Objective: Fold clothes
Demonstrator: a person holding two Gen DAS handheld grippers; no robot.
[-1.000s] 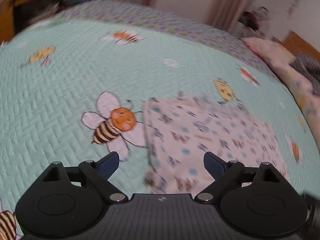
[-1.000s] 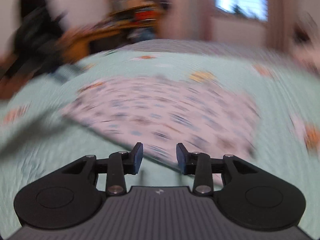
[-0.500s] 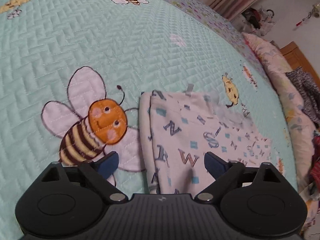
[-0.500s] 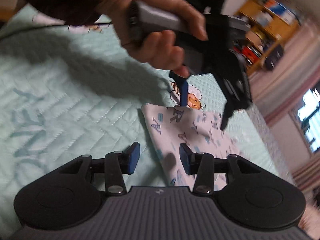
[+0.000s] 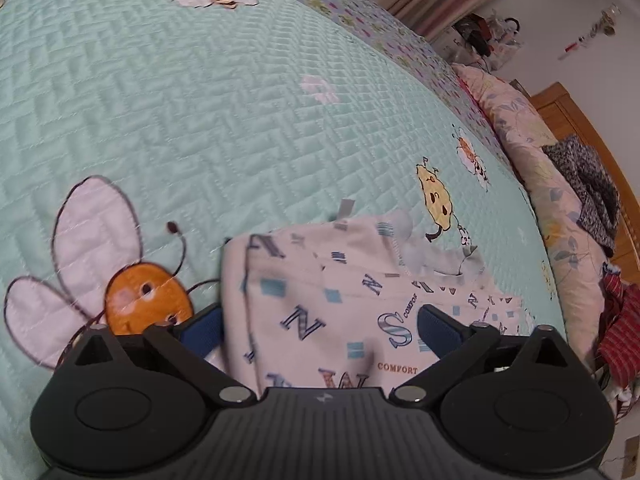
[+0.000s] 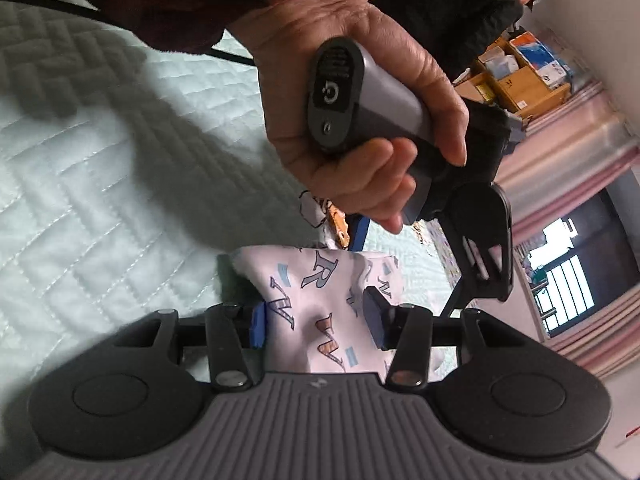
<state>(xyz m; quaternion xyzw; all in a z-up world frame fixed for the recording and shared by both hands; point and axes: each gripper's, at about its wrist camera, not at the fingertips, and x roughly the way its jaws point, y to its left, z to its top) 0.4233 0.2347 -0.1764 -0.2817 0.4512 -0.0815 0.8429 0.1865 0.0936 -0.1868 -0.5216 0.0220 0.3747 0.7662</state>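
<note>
Mint quilt (image 5: 224,92) under garment (image 5: 320,300) | pillow (image 5: 536,168) beside | hand (image 6: 360,92) overhead

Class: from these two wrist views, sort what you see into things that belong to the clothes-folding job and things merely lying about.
Belongs to the job:
letter-print garment
left gripper
right gripper
left hand

Lying about:
bee-pattern quilt
floral pillow
heap of clothes
cardboard boxes
person in black
</note>
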